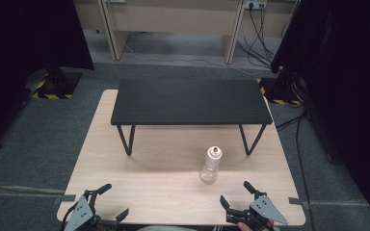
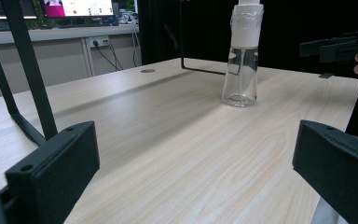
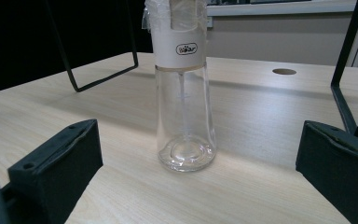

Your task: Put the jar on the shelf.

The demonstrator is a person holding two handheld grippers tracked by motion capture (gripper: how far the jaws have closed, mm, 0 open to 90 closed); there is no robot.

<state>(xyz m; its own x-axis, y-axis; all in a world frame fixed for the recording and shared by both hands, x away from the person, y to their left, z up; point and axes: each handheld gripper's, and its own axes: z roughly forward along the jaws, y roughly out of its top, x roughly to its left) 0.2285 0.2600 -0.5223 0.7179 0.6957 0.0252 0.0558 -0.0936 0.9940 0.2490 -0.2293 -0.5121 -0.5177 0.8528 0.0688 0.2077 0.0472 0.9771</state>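
Bottle (image 1: 211,165) of clear plastic with a white top stands upright on the light wood table (image 1: 144,183), just in front of the little black shelf (image 1: 191,101). Right gripper (image 1: 236,195) waits near it at the table's front edge, jaws spread wide, holding nothing. Left gripper (image 1: 112,201) sits far off to the side, jaws spread wide too.

The bottle (image 3: 185,116) has a clear, glossy glass-like body and a matt white plastic collar wrapped in shiny film. The worktop (image 1: 164,192) is pale, smooth wood-grain laminate. The small raised shelf (image 1: 191,102) has a matt black top on thin black metal legs.
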